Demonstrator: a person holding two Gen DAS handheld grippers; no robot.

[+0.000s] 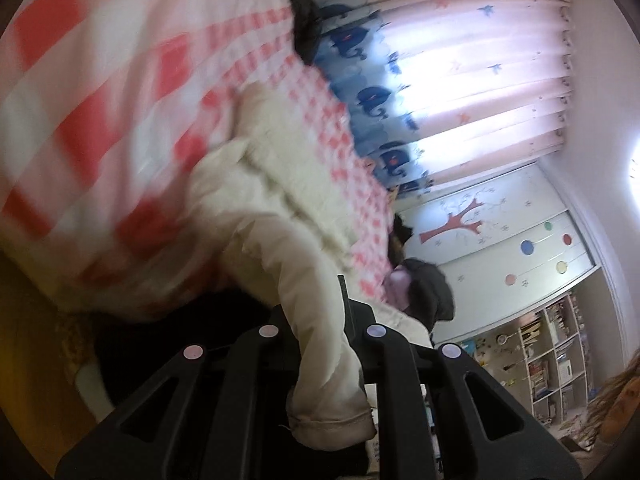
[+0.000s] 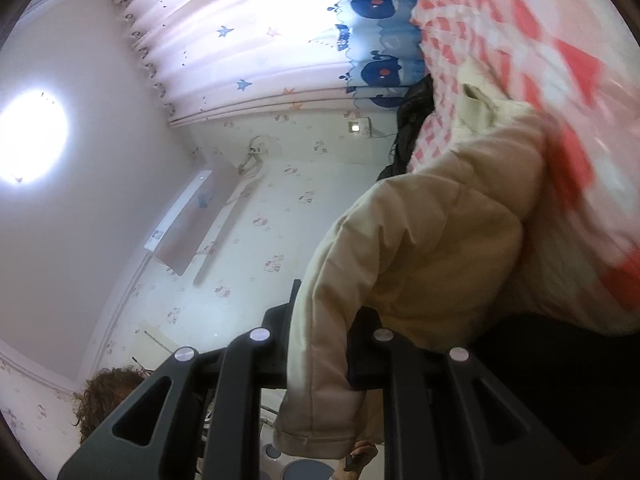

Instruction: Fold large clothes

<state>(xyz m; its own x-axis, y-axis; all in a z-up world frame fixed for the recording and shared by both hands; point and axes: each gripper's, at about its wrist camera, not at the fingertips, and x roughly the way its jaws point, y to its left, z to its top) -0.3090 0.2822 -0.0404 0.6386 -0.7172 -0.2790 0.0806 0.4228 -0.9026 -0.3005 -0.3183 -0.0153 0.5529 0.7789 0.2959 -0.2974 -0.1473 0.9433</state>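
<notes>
One cream jacket [image 1: 320, 344], two sleeves: left gripper [image 1: 344, 320] and right gripper [image 2: 320, 320] fingers each clamp one; checkered bed [image 1: 100, 100] at ten o'clock.

Bed [image 1: 100, 92], pink-and-white checked cover; cream padded jacket [image 1: 288, 184] lying on it, dark garment [image 1: 304, 4] at far edge.
</notes>
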